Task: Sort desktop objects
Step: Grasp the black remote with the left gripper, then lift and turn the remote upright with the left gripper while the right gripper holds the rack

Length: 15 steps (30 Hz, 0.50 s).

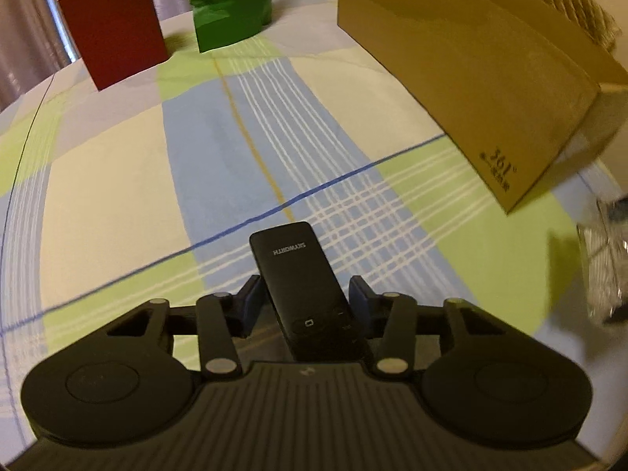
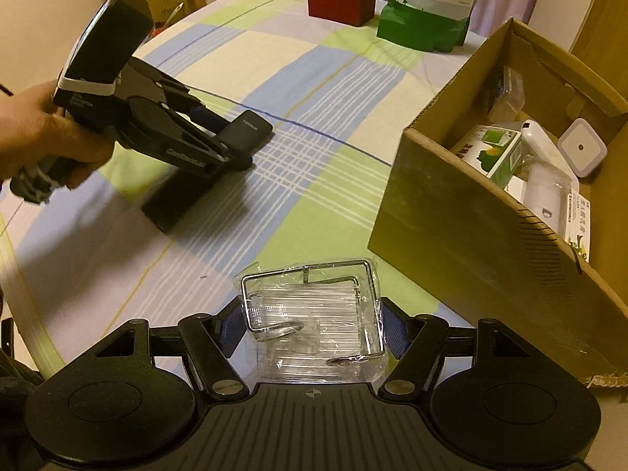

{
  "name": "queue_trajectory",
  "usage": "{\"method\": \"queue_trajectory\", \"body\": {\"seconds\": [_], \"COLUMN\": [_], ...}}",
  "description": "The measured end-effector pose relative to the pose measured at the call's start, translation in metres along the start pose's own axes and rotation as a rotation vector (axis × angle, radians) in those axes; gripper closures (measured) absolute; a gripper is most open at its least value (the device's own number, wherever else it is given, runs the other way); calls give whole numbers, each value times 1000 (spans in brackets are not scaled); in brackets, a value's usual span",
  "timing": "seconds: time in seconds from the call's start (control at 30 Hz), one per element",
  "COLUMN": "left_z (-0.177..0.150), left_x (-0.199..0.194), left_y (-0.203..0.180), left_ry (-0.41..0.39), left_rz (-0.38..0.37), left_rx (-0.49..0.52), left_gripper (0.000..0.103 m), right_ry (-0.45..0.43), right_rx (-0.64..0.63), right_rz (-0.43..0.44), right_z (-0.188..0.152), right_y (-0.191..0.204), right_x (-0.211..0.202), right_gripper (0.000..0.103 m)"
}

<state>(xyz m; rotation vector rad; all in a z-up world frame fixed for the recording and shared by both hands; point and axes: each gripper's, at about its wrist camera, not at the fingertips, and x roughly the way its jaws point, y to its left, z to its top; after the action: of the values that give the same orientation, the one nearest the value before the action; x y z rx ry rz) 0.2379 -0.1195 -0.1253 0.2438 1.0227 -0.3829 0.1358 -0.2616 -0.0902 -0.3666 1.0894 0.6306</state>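
- The left hand-held gripper (image 1: 305,294) was at the left of the scene, its jaws set narrowly around a black Skyworth remote control (image 1: 302,274). The remote's long axis ran straight ahead along the fingers, with its far end jutting out beyond them. From the right wrist view the remote (image 2: 247,133) looked low over the checked cloth of the worktop (image 2: 314,90); I could not tell whether it touched the cloth.
- A person's hand (image 2: 43,133) held that gripper's grip.
- Further back stood a red box (image 1: 114,27) and, to its right, a green-and-white pouch (image 1: 231,11), both upright and well apart from either gripper.
- In the middle, the right hand-held gripper (image 2: 312,329) was closed on a plastic-wrapped wire rack (image 2: 314,314), whose chrome frame stuck out ahead of the fingers.
- At the right sat an open cardboard box (image 2: 451,227). It lay forward and to the right of both grippers, and the right one seemed the nearer.
- Inside it lay a green-and-white carton (image 2: 492,153), a white bottle-like item (image 2: 543,180), a white square device (image 2: 581,149) and a dim wrapped item (image 2: 506,90) toward the back.
- Judging by this, each held thing had to travel rightward and over the box's near wall to go in.
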Motion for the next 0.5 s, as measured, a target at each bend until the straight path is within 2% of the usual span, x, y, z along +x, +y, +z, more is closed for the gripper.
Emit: {"method": "queue_trajectory", "body": {"seconds": [0.07,0.1,0.13,0.2,0.37,0.5], "left_z": [-2,-4,-6,-10,-18,-19], "left_x": [-2,-3,-4,-8,-12,-11], "left_y": [5,6,6,4,-4,-4], "left_ry": [7,7,5,-6,-19,-21], "left_rz": [9,17,31,56,85,93], "left_rx": [0,-6,-12,-21,-35,-62], "left_gripper": [60,56,41,32,33,41], "right_ry": [-3,-4,-6,-8,-11,-12], "right_rx": [3,6,9,14,18,24], "right_rz": [-1,-1,-1,-3,-1,-1], "right_z": [1,2,4,6,10,13], "right_y": [1,2,3,6,14,18], "right_x": [1,2,3,5,9,11], "right_gripper": [34,34,34,34,34,34]}}
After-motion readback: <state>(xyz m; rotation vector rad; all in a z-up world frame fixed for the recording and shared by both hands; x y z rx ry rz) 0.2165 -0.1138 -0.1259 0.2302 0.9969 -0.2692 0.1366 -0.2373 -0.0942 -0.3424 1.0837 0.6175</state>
